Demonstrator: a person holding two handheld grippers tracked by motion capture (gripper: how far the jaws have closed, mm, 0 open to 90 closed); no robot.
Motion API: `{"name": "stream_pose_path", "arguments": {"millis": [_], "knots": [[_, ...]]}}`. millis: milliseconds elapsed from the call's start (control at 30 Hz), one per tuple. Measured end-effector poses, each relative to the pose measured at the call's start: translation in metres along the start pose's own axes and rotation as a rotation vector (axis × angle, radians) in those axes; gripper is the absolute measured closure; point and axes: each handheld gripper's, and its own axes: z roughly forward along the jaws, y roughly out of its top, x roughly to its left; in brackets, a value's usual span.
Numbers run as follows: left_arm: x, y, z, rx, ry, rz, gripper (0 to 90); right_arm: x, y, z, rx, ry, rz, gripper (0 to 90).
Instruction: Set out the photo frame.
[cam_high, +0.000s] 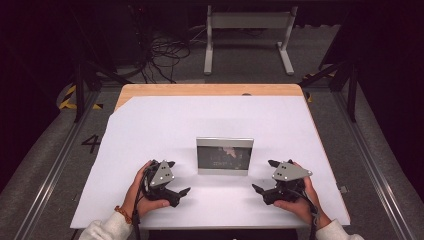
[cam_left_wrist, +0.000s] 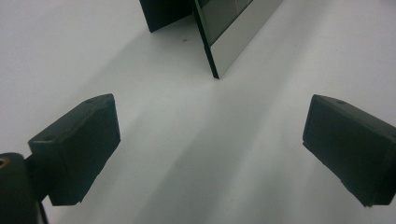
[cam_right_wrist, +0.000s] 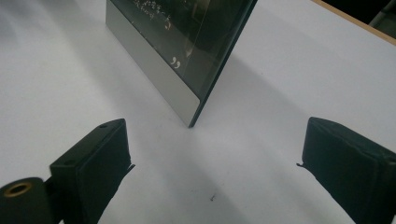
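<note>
Picture frame (cam_high: 224, 156) stands upright near the front middle of the desk (cam_high: 165, 125), on the white sheet that covers most of the wooden top. Silver border, dark glossy face turned toward the person. In the left gripper view a dark prop (cam_left_wrist: 161, 14) shows behind the picture frame (cam_left_wrist: 233, 32); judged to be its easel leg, which would explain why it stands slightly leaned back rather than flat.

Left claw (cam_high: 172, 180) sits low on the sheet just left of the frame, held in the person's left hand (cam_high: 142, 192). Right claw (cam_high: 265, 177) mirrors it on the other side, in the right hand (cam_high: 295, 200). Both point inward toward the frame's lower corners. Likely reason for the symmetric placement: a two-sided approach, one claw per vertical edge, so the frame can be taken without tipping on its prop.

Left claw (cam_left_wrist: 210, 140): jaws spread wide, nothing between them but bare sheet; frame's near bottom corner lies ahead, apart from both pads. Right claw (cam_right_wrist: 215, 158): likewise spread wide, empty; the frame (cam_right_wrist: 182, 56) corner lies just ahead of the gap, not touched.

Judgement: pre-grasp stage, no contact yet. Thin edge and glossy face suggest a slippery, tippable object; closing should be even on both sides.
</note>
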Motion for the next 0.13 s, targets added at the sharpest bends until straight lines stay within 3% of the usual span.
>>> {"name": "stream_pose_path", "arguments": {"millis": [133], "knots": [[0.0005,0.0001,-0.0005,-0.001,0.004,-0.003,4.9,0.0018,0.001,-0.0006,0.001,-0.005,-0.011,7.9]]}}
